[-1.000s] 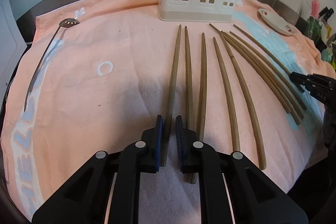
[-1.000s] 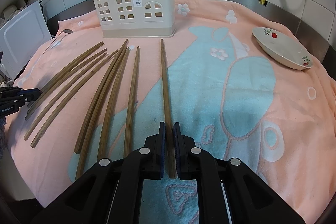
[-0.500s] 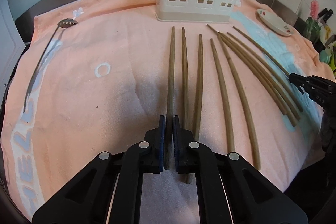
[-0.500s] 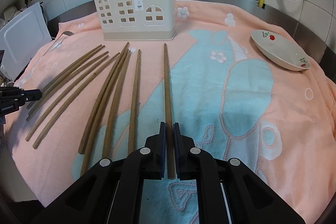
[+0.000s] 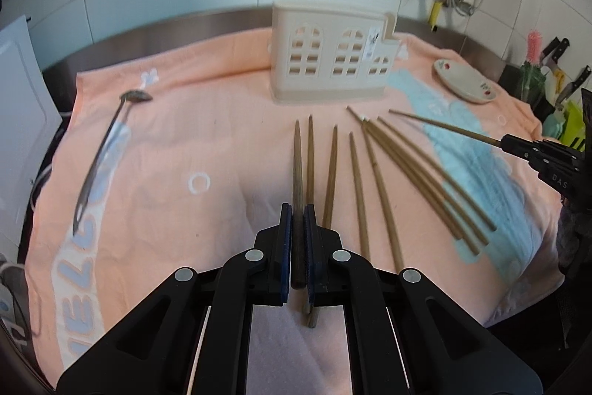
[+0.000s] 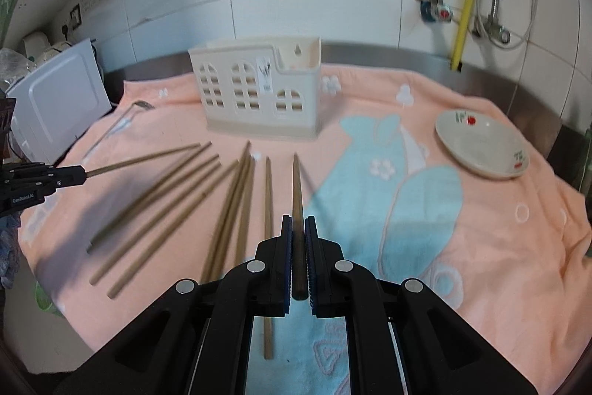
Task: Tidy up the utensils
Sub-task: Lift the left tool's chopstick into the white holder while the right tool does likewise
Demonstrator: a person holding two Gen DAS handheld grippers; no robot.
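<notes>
Wooden chopstick [image 5: 297,173] clamped in left tool [image 5: 298,247], another chopstick [image 6: 297,195] in right tool [image 6: 298,247]; pickup step. Next: carry both to the holder [image 6: 259,95] at upper centre and drop them in upright.

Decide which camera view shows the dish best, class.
The right wrist view: the dish sits large, its whole rim and red pattern clear. In the left wrist view the dish is small, near the edge.

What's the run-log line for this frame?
left gripper: shut on chopstick | right gripper: shut on chopstick | both lifted off towel | holder: empty
</notes>
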